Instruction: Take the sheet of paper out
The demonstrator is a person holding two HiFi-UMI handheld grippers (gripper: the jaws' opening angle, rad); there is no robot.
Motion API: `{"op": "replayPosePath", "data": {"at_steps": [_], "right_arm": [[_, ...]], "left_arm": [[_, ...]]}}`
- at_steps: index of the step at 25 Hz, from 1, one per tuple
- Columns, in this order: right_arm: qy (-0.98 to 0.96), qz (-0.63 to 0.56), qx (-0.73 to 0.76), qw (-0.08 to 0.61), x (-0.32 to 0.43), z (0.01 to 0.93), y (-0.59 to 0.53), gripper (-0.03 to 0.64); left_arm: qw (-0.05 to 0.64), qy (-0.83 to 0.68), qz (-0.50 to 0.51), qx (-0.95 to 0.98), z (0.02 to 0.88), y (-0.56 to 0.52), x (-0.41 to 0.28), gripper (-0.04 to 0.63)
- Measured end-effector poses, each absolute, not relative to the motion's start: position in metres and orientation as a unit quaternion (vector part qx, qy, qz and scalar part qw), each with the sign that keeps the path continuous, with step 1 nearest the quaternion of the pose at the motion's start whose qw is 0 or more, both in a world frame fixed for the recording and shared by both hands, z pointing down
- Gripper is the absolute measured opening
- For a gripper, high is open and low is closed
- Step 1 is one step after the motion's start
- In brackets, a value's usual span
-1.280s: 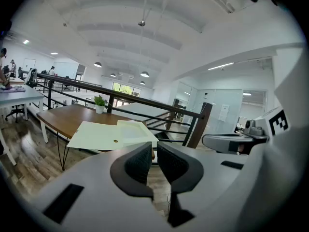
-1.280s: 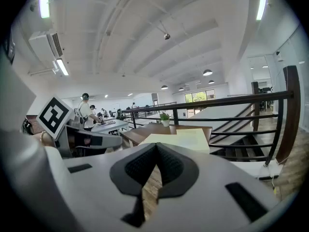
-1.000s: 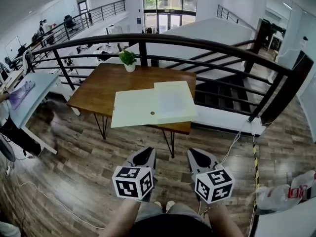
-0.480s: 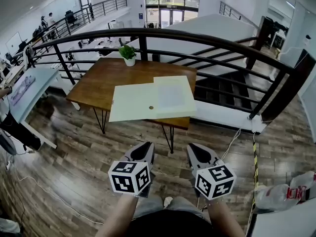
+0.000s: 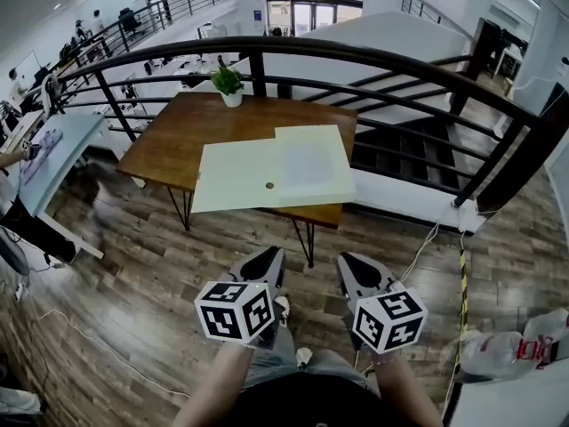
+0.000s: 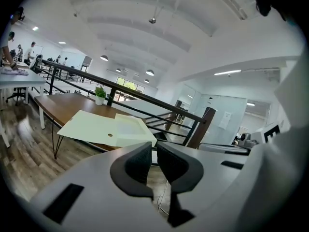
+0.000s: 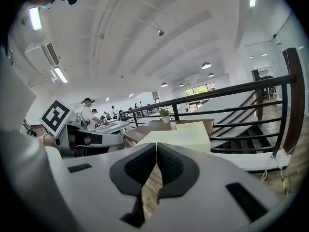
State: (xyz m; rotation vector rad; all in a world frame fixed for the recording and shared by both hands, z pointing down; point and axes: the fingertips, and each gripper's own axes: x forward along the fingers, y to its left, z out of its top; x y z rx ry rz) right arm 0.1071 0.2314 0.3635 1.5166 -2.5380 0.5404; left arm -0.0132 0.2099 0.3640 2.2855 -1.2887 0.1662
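Head view, left gripper: held low over the brown plank floor, beside the right gripper, pointing at the table ahead.
Head view, right gripper: level with the left one, a gap between the two.
Head view, surface: brown wooden tabletop on thin black legs, well ahead of both sets of fingers.
Head view, folder: a flat pale green folder with a small round button lies at the near edge of the surface.
Head view, sheet of paper: a whiter rectangle on the folder's right half; on it or inside it, I cannot tell.
Head view, beyond: a small potted plant at the far edge, a curved black railing behind.
Left gripper view, fingers: dark pads a narrow slit apart, nothing between them.
Left gripper view, folder: ahead and left of the fingertips, apart from them, on the surface.
Right gripper view, fingers: tips together, holding nothing.
Right gripper view, folder: straight beyond the fingertips, untouched; plant farther back.
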Motion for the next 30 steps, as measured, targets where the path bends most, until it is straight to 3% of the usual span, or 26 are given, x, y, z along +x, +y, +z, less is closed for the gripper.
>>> {"op": "replayPosePath", "data": {"at_steps": [30], "right_arm": [[-0.812,0.198,0.543,0.082,0.055,0.388,-0.086,0.028]], "left_arm": [[0.291,-0.346,0.111,0.885,0.398,-0.105,-0.045,0.041]]}}
